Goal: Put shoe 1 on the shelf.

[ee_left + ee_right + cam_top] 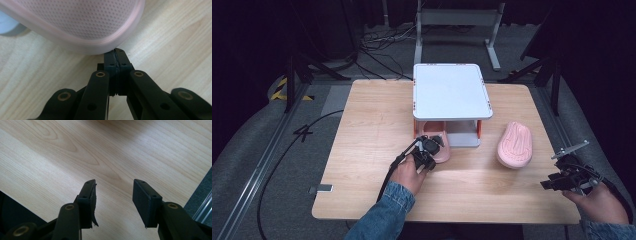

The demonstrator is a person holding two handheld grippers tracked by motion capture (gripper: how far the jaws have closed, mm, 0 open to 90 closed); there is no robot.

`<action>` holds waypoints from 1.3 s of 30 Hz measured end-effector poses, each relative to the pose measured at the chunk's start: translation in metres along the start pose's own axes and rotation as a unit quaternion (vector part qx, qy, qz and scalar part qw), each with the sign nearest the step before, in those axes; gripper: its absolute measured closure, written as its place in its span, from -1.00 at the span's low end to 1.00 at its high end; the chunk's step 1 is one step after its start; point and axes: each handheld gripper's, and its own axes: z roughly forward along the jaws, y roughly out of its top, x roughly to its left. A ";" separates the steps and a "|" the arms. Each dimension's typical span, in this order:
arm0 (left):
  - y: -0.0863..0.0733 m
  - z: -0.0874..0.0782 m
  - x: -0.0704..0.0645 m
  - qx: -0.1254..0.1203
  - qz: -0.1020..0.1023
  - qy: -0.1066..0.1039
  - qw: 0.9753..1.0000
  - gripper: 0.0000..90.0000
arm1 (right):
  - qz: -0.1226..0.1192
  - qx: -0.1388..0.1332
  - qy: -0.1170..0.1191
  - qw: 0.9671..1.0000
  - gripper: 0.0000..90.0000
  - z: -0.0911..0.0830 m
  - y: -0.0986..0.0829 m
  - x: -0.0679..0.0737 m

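Left claw point(115, 53) clenched flat, tips against the rim of a pale pink mesh-dotted slipper point(82, 22) just ahead, half under the rack point(451, 90). Right claw point(115, 195) released above bare surface point(62, 157).

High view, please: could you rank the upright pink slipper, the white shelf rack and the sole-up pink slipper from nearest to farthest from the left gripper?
1. Upright pink slipper: right at the left gripper, whose shut jaws meet its edge in front of the rack.
2. White shelf rack: just behind that slipper, table centre.
3. Sole-up pink slipper: off to the right, towards the right gripper.
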 end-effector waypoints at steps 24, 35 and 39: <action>0.035 0.008 0.033 -0.019 0.010 0.060 0.998 0.93 | 0.015 0.003 -0.001 1.000 0.19 0.002 -0.013 -0.003; 0.010 -0.029 0.022 -0.022 -0.001 0.003 1.000 0.49 | 0.013 -0.002 -0.002 1.000 0.19 0.000 -0.009 -0.004; -0.008 -0.052 0.024 -0.036 -0.006 0.000 0.999 0.31 | 0.011 -0.009 -0.004 1.000 0.21 -0.002 -0.005 -0.005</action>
